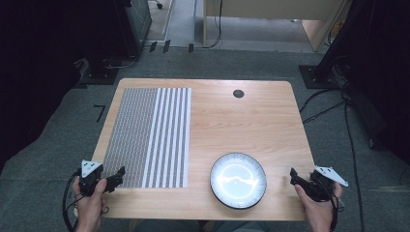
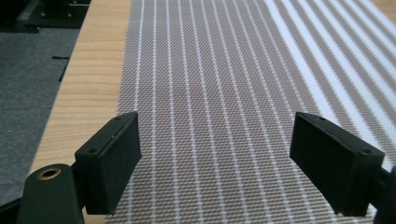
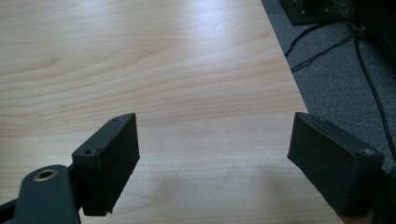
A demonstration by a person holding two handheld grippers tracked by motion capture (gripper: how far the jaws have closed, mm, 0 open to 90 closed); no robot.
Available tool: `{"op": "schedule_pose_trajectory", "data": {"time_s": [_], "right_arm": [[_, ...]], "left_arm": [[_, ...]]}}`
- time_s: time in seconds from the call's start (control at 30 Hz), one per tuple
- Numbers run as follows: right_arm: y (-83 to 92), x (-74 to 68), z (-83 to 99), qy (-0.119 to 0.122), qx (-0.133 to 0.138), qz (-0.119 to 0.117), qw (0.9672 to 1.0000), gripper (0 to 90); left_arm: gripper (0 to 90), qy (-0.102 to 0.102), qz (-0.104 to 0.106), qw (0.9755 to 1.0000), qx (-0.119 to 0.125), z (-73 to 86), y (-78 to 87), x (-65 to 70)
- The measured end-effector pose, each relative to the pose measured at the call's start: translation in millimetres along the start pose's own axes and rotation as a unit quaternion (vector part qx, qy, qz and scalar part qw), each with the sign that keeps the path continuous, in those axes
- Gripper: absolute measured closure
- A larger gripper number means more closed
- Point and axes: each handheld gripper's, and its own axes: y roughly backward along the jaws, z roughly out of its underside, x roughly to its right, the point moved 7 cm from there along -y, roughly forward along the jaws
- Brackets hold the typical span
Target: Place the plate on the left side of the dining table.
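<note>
Placemat (image 1: pixel 145 137) is lying flat on the table's (image 1: pixel 251 121) left half: thin, limp, woven. I'm holding the left gripper (image 1: pixel 118 175) released at its near edge, planning a corner pinch; right gripper (image 1: pixel 293 176) released, empty.

No text, label, brand, number or sign can be read on anything here: the striped placemat (image 1: pixel 147 137), the plate (image 1: pixel 238 180) and the wooden table (image 1: pixel 241 121) carry only pattern and grain, no lettering.
</note>
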Motion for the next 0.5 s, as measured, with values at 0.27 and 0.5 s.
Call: {"op": "schedule_pose_trajectory", "data": {"time_s": [0.27, 0.5], "right_arm": [[7.5, -8.5, -5.8, -0.003, 0.013, -0.011, 0.9998, 16.7], [12.1, -23.8, -10.2, 0.02, 0.023, -0.024, 0.9992, 16.2]], "left_arm": [[16.4, -0.006, 0.017, 0.9998, 0.009, -7.3, 1.3, 22.4], [16.3, -0.023, 0.035, 0.9991, 0.011, -10.6, 2.2, 47.2]]}}
